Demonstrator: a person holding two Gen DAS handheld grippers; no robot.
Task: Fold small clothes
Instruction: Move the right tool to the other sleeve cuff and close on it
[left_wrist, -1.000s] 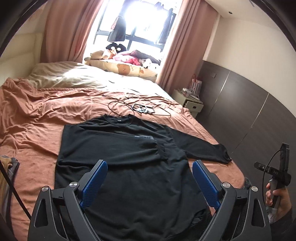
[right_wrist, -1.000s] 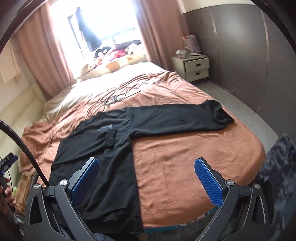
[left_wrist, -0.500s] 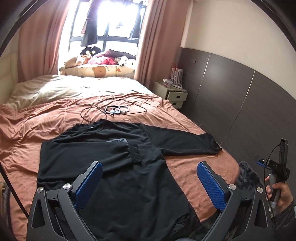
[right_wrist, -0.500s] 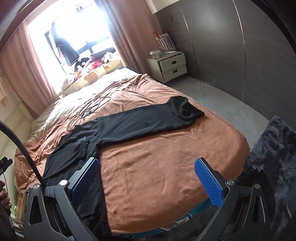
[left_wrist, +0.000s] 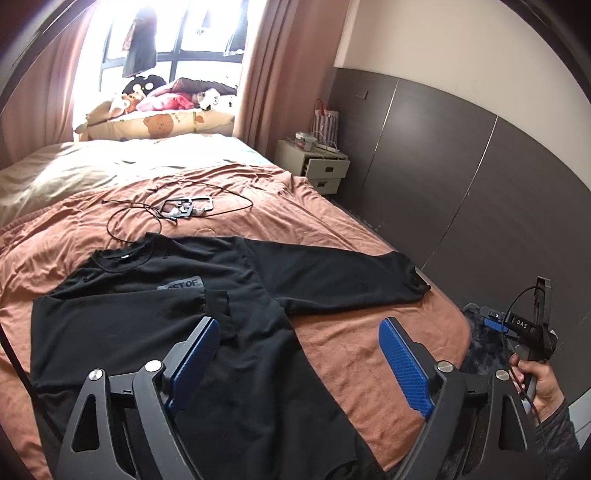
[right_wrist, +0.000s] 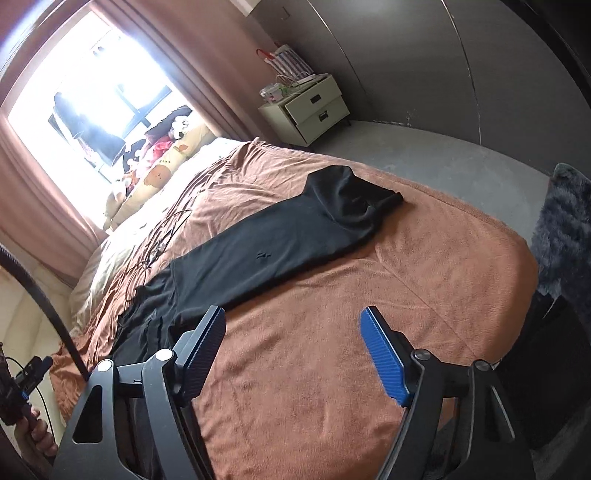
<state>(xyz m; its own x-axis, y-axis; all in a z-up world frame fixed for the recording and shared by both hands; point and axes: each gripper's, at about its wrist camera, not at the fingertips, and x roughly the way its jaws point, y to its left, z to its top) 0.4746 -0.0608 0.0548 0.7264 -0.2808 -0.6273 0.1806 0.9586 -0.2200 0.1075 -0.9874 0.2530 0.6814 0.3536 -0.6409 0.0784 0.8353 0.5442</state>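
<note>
On the bed (left_wrist: 332, 229), a black sweater (left_wrist: 155, 332) is spread flat. Both the left gripper (left_wrist: 299, 350) and the right gripper (right_wrist: 293, 343) are held above the bed with jaws apart; these have just been closing, with nothing clamped.

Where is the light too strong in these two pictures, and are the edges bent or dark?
Left wrist view: the window is blown out white; corners go black and the wall panels curve. Right wrist view: the window glares, washing out the pillows; the picture is tilted, with dark corners.
</note>
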